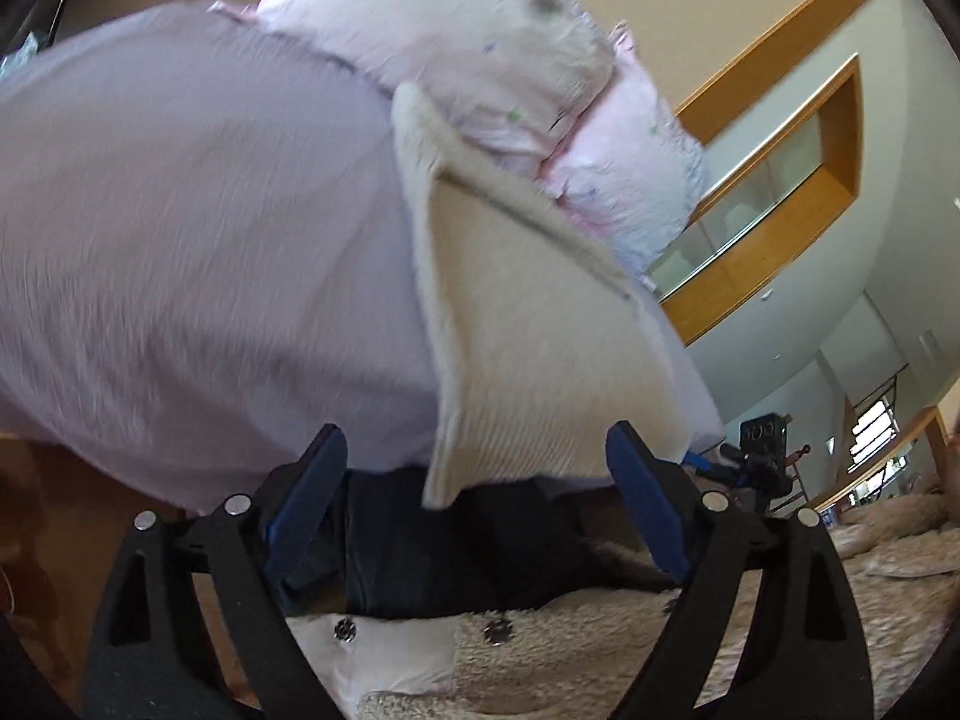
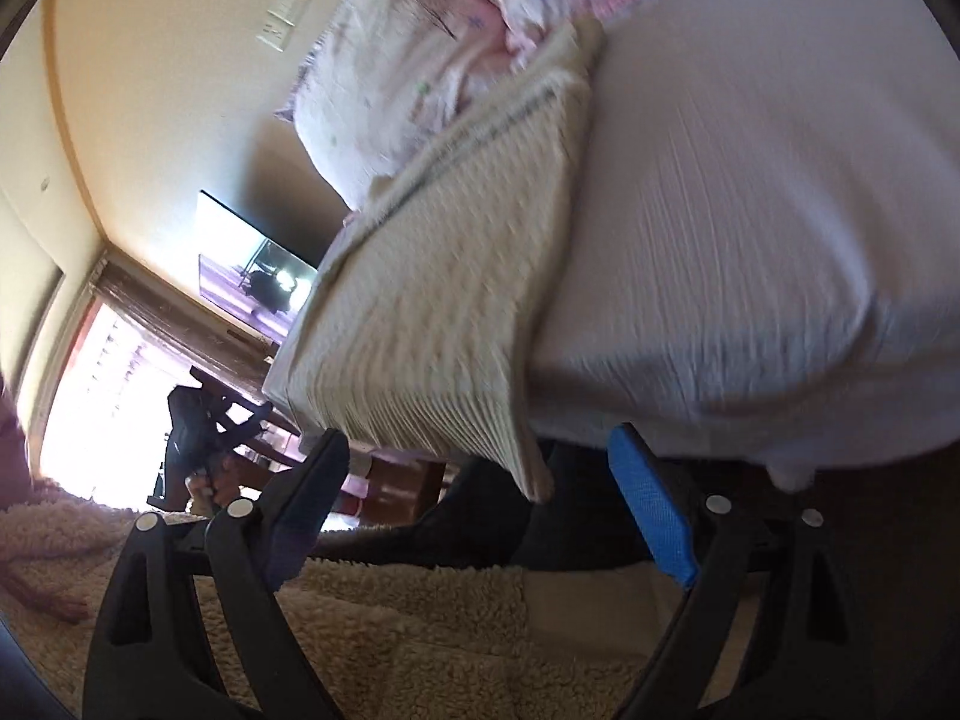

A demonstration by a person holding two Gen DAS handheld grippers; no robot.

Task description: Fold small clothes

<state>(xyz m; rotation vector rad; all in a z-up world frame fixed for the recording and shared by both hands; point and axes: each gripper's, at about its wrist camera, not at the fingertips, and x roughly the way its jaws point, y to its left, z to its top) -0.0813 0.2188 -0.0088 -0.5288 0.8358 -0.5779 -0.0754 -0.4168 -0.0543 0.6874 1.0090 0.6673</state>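
A cream ribbed garment (image 1: 540, 360) lies on a bed with a pale lilac sheet (image 1: 192, 228); one corner hangs over the bed edge. It also shows in the right wrist view (image 2: 444, 300). My left gripper (image 1: 480, 462) is open, its blue pads (image 1: 645, 498) just below the garment's hanging corner, not touching it. My right gripper (image 2: 480, 468) is open too, its pads (image 2: 654, 510) on either side of the garment's lower corner, apart from it. A dark garment (image 1: 456, 546) lies below the bed edge, between both grippers' fingers.
Pink and white patterned pillows (image 1: 516, 54) lie at the head of the bed. A cream fleece cloth with snaps (image 1: 540, 648) lies under the grippers. The other gripper (image 1: 762, 450) shows at the right. A wall TV (image 2: 252, 264) and a bright window (image 2: 102, 396) are at the left.
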